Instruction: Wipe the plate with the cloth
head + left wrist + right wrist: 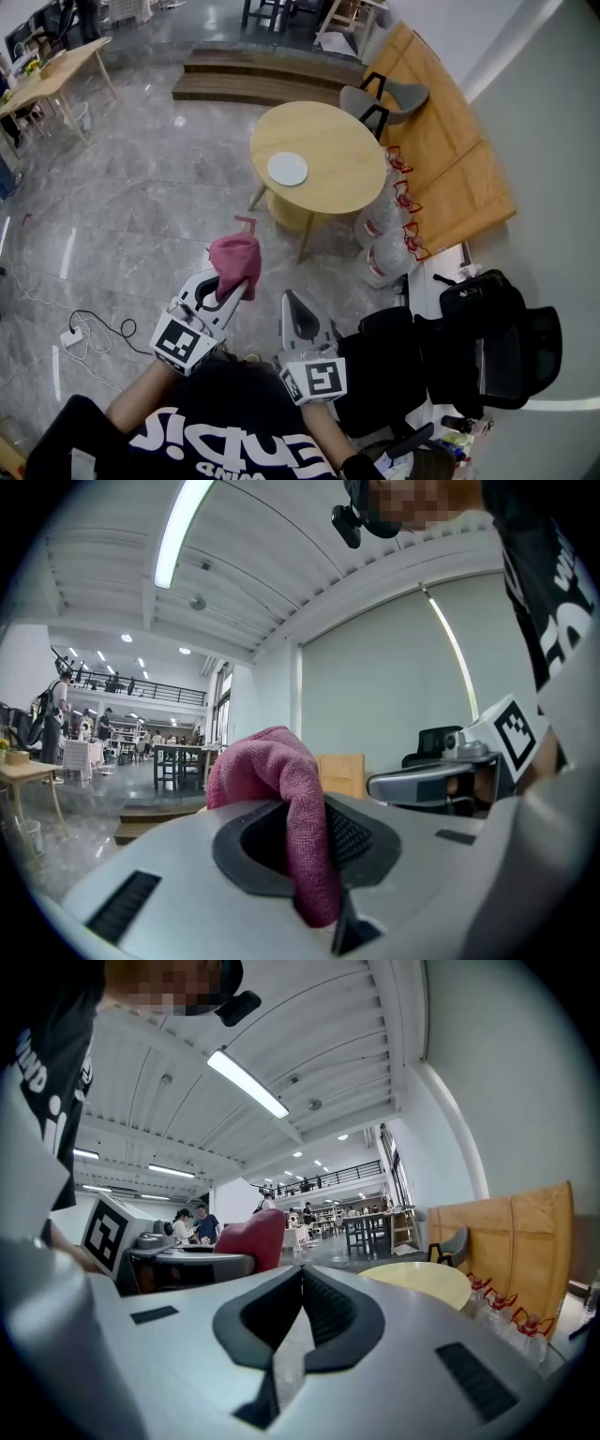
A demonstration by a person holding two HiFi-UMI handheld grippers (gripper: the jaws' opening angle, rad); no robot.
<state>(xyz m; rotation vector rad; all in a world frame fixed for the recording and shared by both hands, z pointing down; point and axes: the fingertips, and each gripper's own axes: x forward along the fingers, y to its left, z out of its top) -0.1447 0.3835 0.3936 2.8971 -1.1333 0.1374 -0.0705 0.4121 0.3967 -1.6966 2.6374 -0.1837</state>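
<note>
A white plate (pixel 287 169) lies on a round wooden table (pixel 328 141) well ahead of me. My left gripper (pixel 236 289) is shut on a pink cloth (pixel 234 262), which bunches above the jaws and hangs through them in the left gripper view (pixel 298 827). My right gripper (pixel 290 302) is shut with nothing between its jaws (pixel 302 1309). Both are held level over the floor, far short of the table. The right gripper view shows the table top (pixel 417 1283) and the pink cloth (pixel 251 1240) to its left.
A grey chair (pixel 384 98) stands behind the table. Water jugs (pixel 386 239) with red handles and wooden boards (pixel 450 159) sit to the right. A black office chair (pixel 487 347) is near my right side. A power strip and cable (pixel 75 333) lie on the floor to the left.
</note>
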